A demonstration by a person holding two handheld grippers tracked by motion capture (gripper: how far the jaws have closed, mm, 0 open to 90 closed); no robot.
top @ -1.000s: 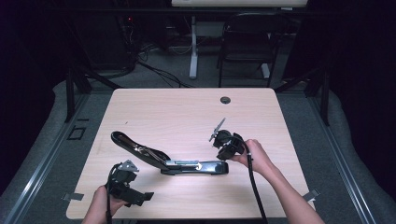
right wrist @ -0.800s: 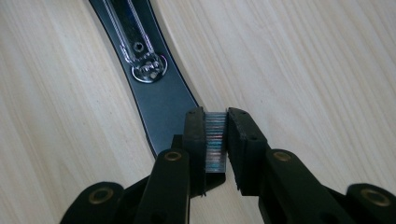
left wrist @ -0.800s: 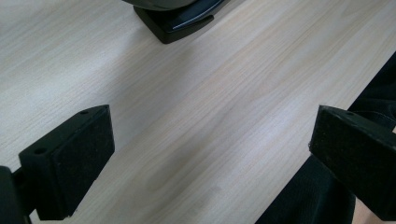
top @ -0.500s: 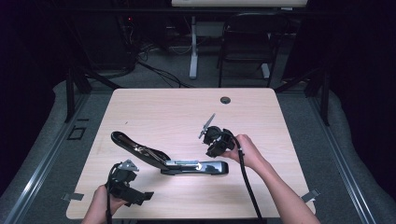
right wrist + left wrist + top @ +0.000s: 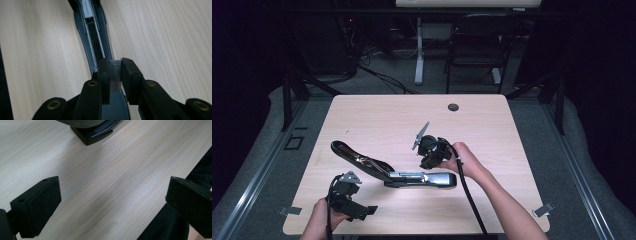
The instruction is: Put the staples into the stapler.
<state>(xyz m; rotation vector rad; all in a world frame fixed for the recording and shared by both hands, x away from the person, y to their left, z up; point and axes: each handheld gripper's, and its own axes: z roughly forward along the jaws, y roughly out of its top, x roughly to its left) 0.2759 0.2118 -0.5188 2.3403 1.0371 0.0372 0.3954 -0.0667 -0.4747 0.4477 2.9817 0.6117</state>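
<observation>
A long black stapler (image 5: 422, 179) lies hinged wide open on the wooden table (image 5: 382, 120), its upper arm (image 5: 357, 157) raised to the left. My right gripper (image 5: 426, 161) hovers just above the stapler's base, shut on a short grey strip of staples (image 5: 115, 75). In the right gripper view the strip sits between the pads directly over the stapler's open metal channel (image 5: 92, 32). My left gripper (image 5: 362, 211) rests near the table's front left edge, its jaws wide open over bare wood (image 5: 112, 205). The stapler's end (image 5: 96, 132) shows ahead of it.
A round black cable hole (image 5: 453, 107) sits near the table's far edge. A dark chair (image 5: 472, 45) and desk legs stand behind the table. Dark cloth (image 5: 170, 225) lies past the table's front edge by the left gripper.
The right gripper has moved left and slightly up with the staple strip, from beside the stapler to over its base. The left gripper has stayed where it was.
</observation>
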